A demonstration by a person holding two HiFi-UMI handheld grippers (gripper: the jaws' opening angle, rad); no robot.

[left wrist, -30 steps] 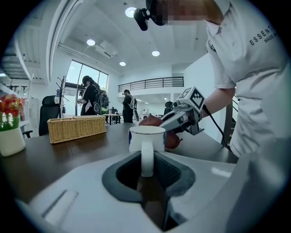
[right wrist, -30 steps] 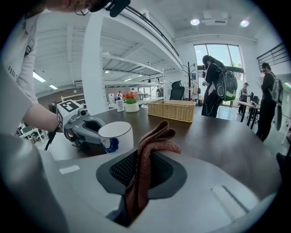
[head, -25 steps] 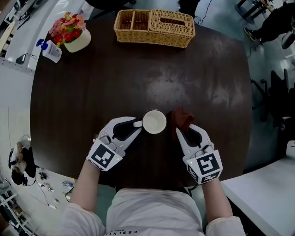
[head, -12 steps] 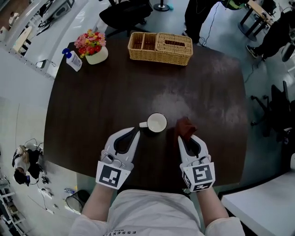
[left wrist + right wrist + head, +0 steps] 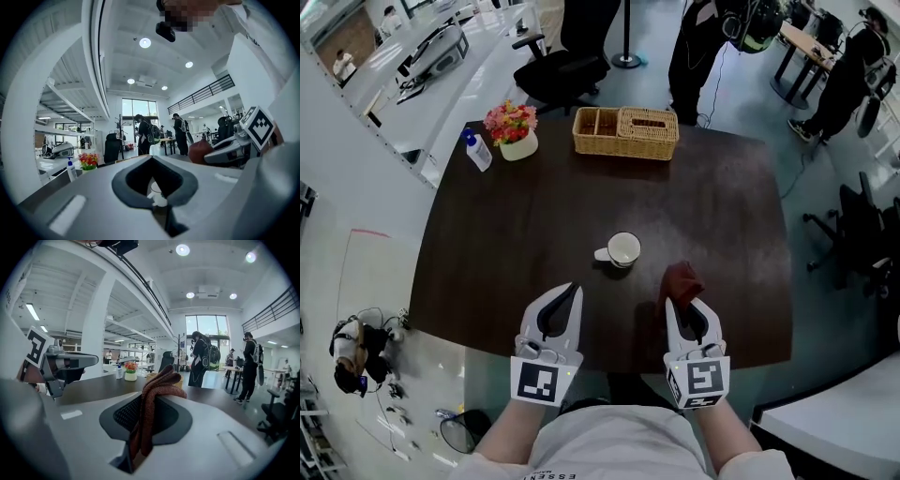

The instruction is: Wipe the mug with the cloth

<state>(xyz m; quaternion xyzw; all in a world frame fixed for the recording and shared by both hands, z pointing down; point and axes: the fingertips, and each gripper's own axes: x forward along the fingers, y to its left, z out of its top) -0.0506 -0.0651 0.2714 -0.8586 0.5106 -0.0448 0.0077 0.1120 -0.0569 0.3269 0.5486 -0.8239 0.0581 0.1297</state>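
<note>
The dark table fills the scene. At its near edge the left gripper has its jaws closed on nothing, and the right gripper is clamped on the bunched rust-red cloth. The white mug stands upright ahead, between them and apart from both — its handle faces the left gripper, likely the one to steady it.

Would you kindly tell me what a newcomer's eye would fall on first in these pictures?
A white mug stands alone in the middle of the dark table. Nearer the person, the right gripper is shut on a rust-red cloth, and the left gripper is shut on nothing, apart from the mug.
</note>
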